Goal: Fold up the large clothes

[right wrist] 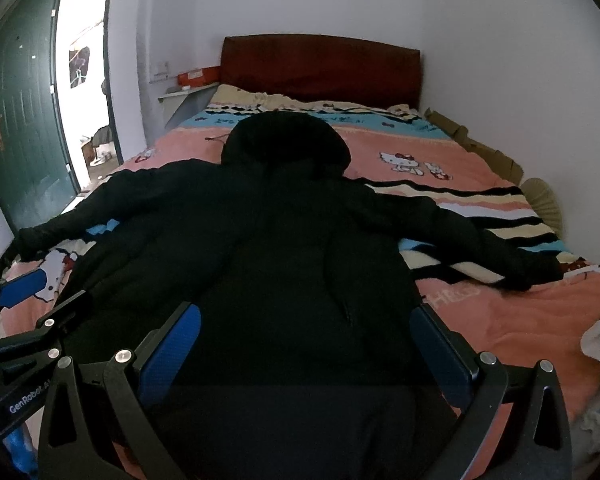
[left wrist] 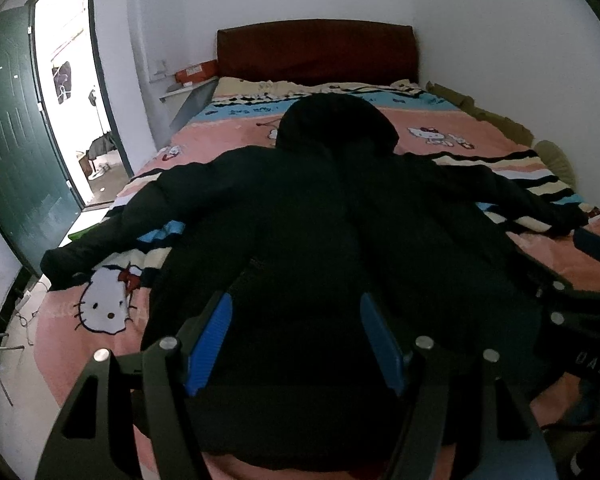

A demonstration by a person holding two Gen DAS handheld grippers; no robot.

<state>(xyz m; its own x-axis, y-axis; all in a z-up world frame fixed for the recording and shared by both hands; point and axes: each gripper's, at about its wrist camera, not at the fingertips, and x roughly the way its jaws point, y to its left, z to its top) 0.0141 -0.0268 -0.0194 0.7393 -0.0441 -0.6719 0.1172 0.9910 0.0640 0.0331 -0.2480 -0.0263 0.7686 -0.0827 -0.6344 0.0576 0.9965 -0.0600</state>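
A large black hooded jacket (left wrist: 320,216) lies spread flat on the bed, hood toward the headboard, both sleeves stretched out sideways. It also shows in the right wrist view (right wrist: 292,248). My left gripper (left wrist: 296,320) is open, its blue pads (left wrist: 210,336) hovering over the jacket's lower left hem. My right gripper (right wrist: 306,332) is open over the lower right hem. The right gripper shows at the right edge of the left wrist view (left wrist: 580,280), and the left gripper shows at the left edge of the right wrist view (right wrist: 24,292). Neither holds cloth.
The bed has a pink Hello Kitty blanket (left wrist: 112,304) and a dark red headboard (left wrist: 316,50). A green door (left wrist: 12,144) stands open at left. White walls close the right side. A shelf with an orange box (left wrist: 196,72) is beside the headboard.
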